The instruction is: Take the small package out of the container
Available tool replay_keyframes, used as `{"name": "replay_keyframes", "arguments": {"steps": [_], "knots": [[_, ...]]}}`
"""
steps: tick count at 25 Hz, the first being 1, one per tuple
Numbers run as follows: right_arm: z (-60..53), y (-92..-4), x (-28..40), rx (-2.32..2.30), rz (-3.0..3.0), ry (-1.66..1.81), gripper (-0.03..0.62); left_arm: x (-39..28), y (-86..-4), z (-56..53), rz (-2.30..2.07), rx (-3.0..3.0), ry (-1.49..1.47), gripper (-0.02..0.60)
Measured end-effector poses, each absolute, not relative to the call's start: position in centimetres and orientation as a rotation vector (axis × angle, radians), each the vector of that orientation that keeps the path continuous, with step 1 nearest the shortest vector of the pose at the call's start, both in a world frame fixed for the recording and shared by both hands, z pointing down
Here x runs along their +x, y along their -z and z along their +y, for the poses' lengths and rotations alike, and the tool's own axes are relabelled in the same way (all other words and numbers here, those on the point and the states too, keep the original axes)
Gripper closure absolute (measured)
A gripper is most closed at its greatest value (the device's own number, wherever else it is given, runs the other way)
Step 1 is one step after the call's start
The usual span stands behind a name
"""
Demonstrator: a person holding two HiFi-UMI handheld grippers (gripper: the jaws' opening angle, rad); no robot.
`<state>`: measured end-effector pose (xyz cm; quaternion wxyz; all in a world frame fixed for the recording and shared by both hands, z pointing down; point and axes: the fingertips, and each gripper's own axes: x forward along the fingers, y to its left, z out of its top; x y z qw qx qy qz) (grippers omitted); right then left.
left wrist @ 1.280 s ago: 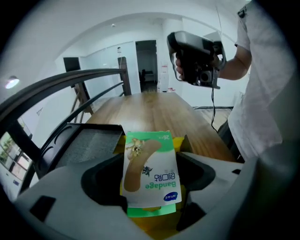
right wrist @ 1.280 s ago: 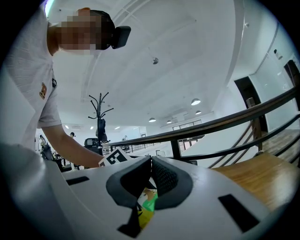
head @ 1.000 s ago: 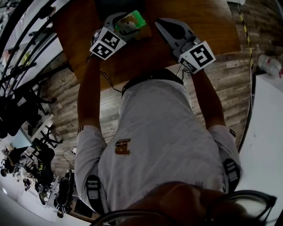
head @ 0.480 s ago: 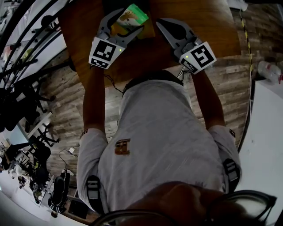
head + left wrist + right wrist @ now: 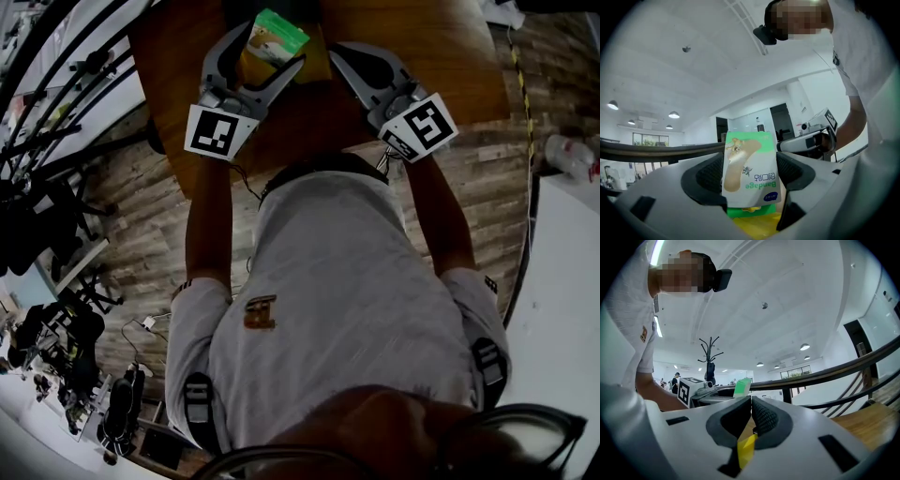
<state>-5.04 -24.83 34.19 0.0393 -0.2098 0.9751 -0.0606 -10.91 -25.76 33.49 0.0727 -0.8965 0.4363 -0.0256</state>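
Now the left gripper (image 5: 270, 47) grips the small bandage package (image 5: 751, 168) upright, raised above the container (image 5: 248, 66) on the worktop (image 5: 450, 56). The right gripper (image 5: 751, 405) is closed, empty. Next, carry it clear and set it down.

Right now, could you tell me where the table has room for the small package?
The table is bare right of the right gripper and, more narrowly, left of the left gripper. Between them it is crowded by the small package and yellow container.

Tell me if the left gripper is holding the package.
Yes, the package stands pinched between the jaws of the left gripper.
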Motion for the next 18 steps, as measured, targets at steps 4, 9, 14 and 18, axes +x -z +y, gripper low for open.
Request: {"name": "replay_keyframes", "arguments": {"steps": [4,9,14,18], "knots": [[-24.4,-33.8,-5.3,-0.635,2.986,0.170,0.562,-11.5,-32.4,-25.0,1.362,-2.670,-0.030,0.212],[-23.6,-33.2,-5.8,-0.628,2.975,0.159,0.562,-12.3,-31.5,-23.8,1.407,-2.644,-0.118,0.212],[-23.4,-32.6,-5.9,-0.619,2.962,0.146,0.562,-12.4,-30.2,-22.9,1.414,-2.596,-0.196,0.212],[-22.6,-32.3,-5.8,-0.601,2.949,0.125,0.562,-11.9,-29.9,-22.1,1.425,-2.595,-0.231,0.212]]}}
